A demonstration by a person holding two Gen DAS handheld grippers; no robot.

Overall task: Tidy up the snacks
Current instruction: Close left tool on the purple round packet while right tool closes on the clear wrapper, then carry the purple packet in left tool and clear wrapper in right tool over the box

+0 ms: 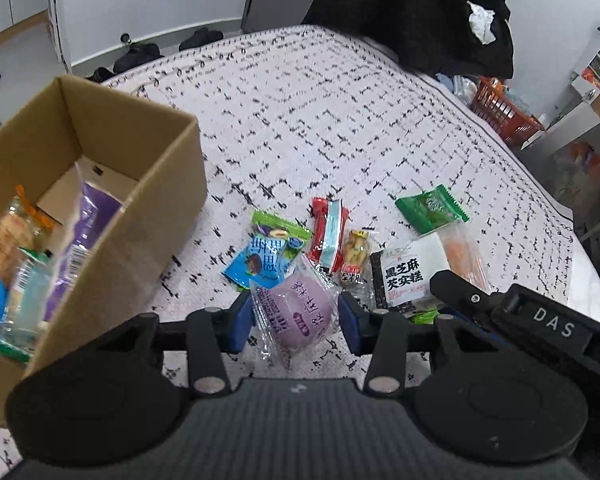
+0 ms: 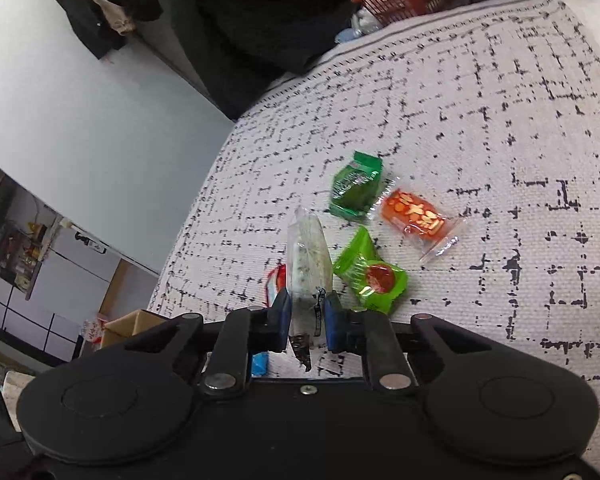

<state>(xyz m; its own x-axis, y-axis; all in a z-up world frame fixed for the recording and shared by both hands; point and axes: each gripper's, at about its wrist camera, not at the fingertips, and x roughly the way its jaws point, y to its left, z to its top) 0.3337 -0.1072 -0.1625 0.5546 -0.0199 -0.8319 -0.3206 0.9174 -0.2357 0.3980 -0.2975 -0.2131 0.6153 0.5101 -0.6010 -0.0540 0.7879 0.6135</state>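
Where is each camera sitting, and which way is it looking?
Left wrist: rides the left gripper, looking down at its purple snack, the cardboard box and the right gripper.
Right wrist: rides the right gripper, looking down at its clear packet.
Shared: the bedspread, the dark green packet.

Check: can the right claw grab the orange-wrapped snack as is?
Probably not yet: the right claw is shut on a clear wrapped snack. The orange-wrapped snack lies uncovered on the bed cover ahead.
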